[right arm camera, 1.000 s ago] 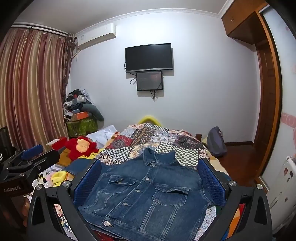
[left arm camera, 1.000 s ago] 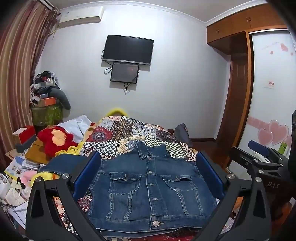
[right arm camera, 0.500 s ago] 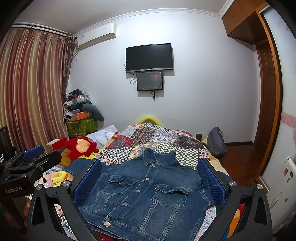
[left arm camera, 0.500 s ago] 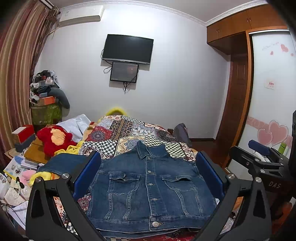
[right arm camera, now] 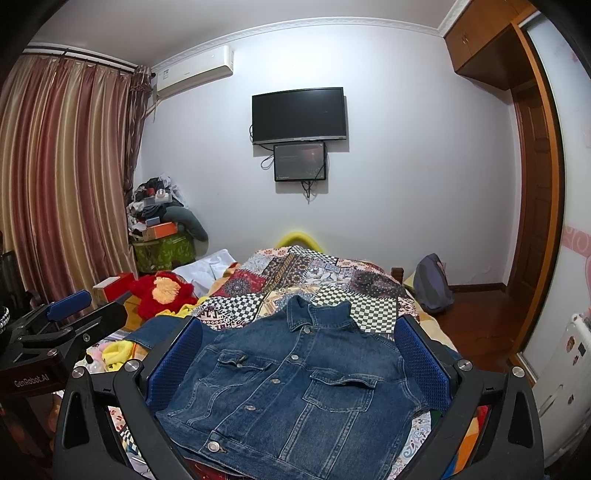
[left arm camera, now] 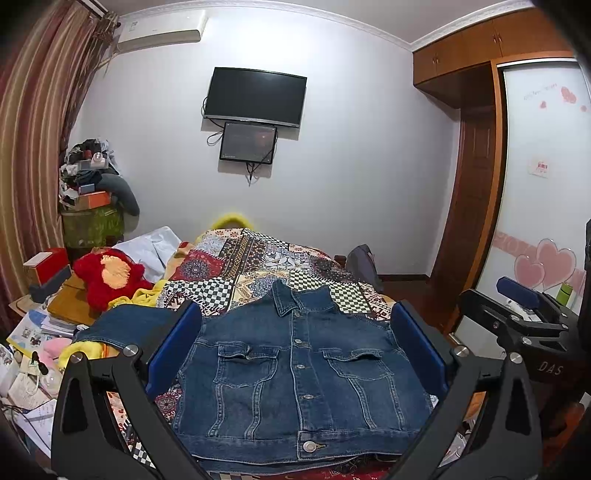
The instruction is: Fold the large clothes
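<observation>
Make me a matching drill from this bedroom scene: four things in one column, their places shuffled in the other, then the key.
Things:
1. denim jacket
2. TV
3. red plush toy
4. air conditioner

Places:
A. high on the wall, beside the curtain
B. left of the bed, on the clutter
C. spread flat on the patterned quilt
D. on the far wall, above a smaller screen

Pairs: 1-C, 2-D, 3-B, 4-A
</observation>
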A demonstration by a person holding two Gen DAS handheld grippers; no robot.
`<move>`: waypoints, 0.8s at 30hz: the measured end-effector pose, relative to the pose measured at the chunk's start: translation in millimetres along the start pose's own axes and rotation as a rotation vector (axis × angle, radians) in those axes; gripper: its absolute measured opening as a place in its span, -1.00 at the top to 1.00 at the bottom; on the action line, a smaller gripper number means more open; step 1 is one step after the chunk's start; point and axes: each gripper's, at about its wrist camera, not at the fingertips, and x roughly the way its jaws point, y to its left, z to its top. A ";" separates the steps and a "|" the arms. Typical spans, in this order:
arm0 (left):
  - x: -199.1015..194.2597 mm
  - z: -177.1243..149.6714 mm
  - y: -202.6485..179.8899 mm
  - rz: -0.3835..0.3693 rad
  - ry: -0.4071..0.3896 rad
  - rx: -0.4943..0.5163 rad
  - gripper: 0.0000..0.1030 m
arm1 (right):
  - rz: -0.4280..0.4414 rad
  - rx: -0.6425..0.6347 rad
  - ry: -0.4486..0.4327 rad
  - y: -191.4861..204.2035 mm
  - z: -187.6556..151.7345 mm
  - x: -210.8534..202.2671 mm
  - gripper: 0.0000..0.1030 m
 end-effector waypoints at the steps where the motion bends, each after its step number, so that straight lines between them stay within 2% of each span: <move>1: -0.3 0.7 -0.1 0.000 0.000 0.000 -1.00 | 0.000 0.000 0.000 0.1 0.1 0.1 -1.00; 24: 4.5 -0.6 -1.4 -0.004 0.001 0.010 -1.00 | 0.002 0.001 0.002 -0.8 -0.1 0.6 -1.00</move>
